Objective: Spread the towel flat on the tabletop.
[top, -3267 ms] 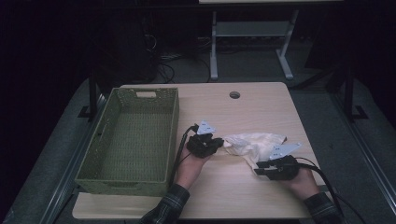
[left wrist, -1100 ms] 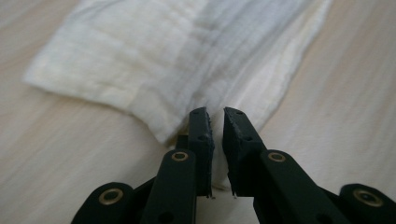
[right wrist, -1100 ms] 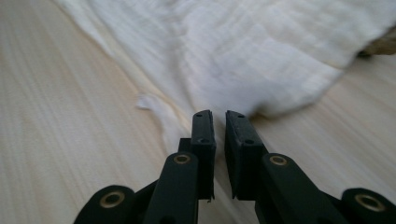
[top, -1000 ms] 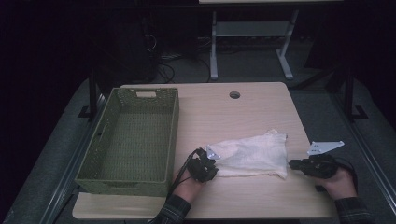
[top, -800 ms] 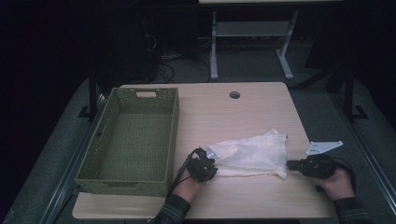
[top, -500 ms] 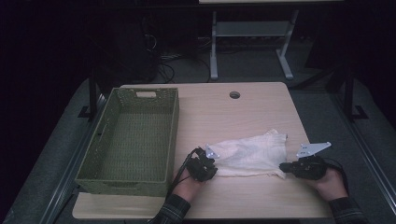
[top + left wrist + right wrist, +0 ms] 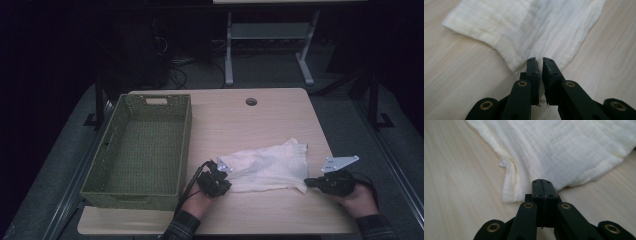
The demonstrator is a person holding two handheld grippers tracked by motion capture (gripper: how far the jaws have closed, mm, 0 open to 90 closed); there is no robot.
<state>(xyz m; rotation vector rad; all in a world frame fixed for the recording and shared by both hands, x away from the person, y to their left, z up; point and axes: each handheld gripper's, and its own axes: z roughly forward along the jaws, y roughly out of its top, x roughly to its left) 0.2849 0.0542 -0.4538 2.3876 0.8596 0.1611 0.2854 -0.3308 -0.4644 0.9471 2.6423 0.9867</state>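
**Both tongs on the cloth, fold yet to come**

My left tongs (image 7: 539, 65) pinch the white cloth (image 7: 265, 167) at its near-left edge; my right tongs (image 7: 541, 185) have just been closing and now clamp its near-right corner. It lies spread on the tabletop (image 7: 240, 120) beside the green basket (image 7: 185, 145). Folding and binning, I reckon, remain.

**Light wood table, two things on it**

The table (image 7: 280, 125) has a pale wood-grain top with a small round hole (image 7: 251, 101) near its far edge. On its left side sits a green woven basket (image 7: 186, 145) — long, rectangular, with handle slots. Right of the basket lies a white cloth (image 7: 265, 167) — spread flat, slightly wrinkled, near the front edge.
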